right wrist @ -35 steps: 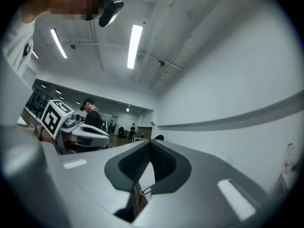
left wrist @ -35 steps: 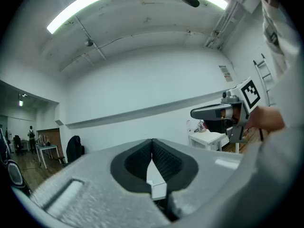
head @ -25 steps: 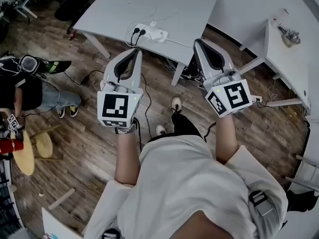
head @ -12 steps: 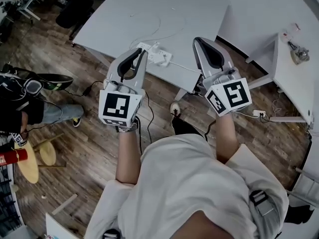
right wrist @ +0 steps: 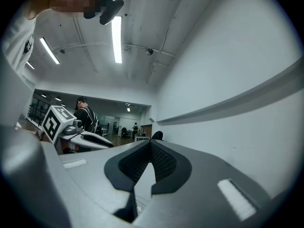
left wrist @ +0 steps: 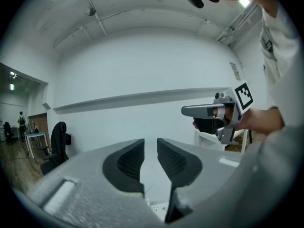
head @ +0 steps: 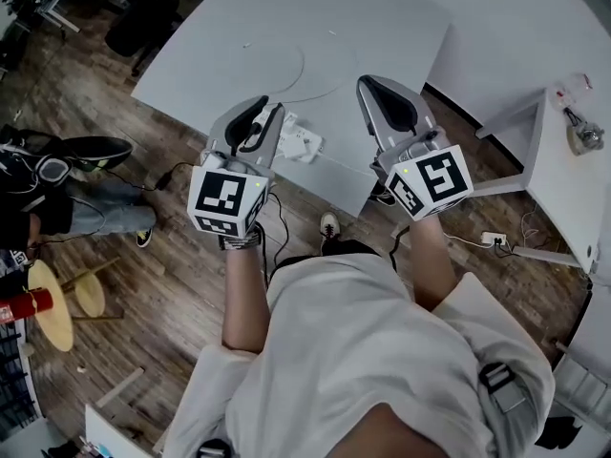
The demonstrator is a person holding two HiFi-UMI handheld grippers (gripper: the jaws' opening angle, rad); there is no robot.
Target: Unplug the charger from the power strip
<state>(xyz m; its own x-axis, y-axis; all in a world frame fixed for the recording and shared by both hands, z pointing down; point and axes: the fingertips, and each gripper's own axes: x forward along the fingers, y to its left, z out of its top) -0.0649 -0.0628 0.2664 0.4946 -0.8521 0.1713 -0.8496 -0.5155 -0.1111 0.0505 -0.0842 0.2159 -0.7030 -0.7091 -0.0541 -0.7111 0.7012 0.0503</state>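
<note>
The white power strip (head: 304,141) lies near the front edge of the pale grey table (head: 382,27). My left gripper (head: 270,111) hovers over the strip's left end and hides the black plugs there. Its jaws are opening, with a narrow gap and nothing between them (left wrist: 151,151); a bit of the strip (left wrist: 156,207) shows below them. My right gripper (head: 368,82) hangs above the table to the right of the strip, shut and empty (right wrist: 151,151). Each gripper shows in the other's view: the right gripper (left wrist: 209,110), the left gripper (right wrist: 76,134).
A thin white cable (head: 286,84) curves across the tabletop. A second white table (head: 573,141) stands at the right, with cables and a socket (head: 492,239) on the wood floor. A seated person (head: 38,189), round stools (head: 48,303) and a black chair (head: 143,12) are at the left.
Both grippers have travelled forward from over the floor to above the table's front edge. The power strip now lies right under the left gripper. The left jaws have parted slightly.
</note>
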